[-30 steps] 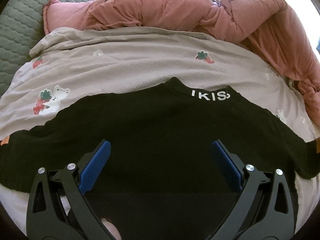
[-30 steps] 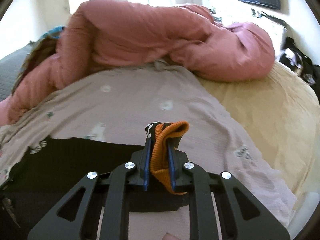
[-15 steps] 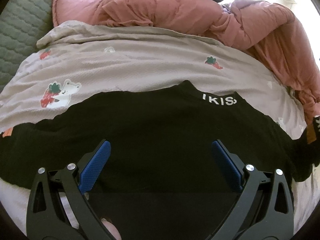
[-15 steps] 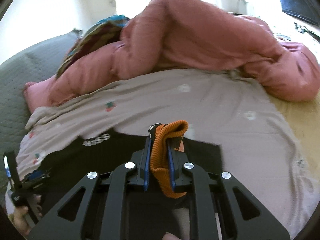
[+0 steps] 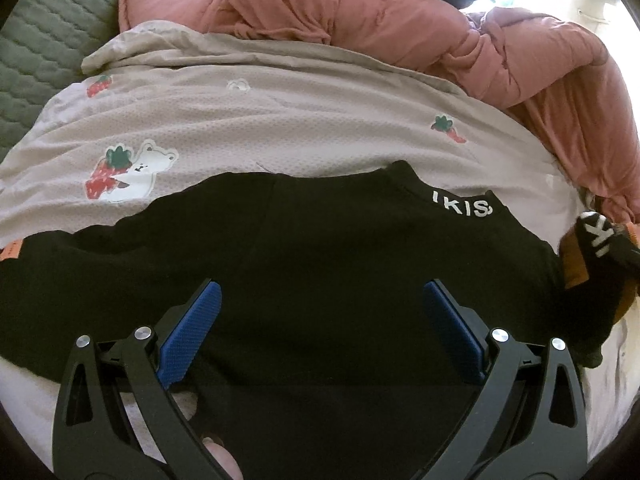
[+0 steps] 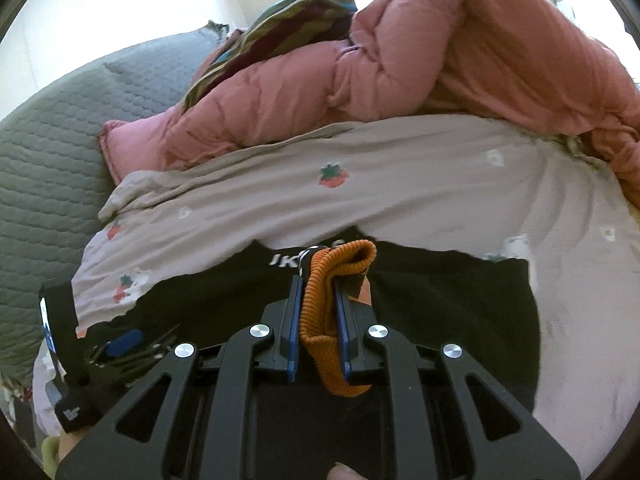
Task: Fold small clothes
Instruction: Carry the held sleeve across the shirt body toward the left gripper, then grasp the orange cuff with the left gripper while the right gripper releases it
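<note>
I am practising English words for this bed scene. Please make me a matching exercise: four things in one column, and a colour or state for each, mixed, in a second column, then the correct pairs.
Things:
1. left gripper
2. right gripper
3. quilt
4. collar lettering

Colours or states:
A. pink, bunched at the far side of the bed
B. white, on the black top
C. open above the black cloth
D. shut on an orange ribbed cuff

Pairs: 1-C, 2-D, 3-A, 4-B

light: bright daylight, blown-out top — edges: fisheye-bent, dark corners — focus: mostly sharp
</note>
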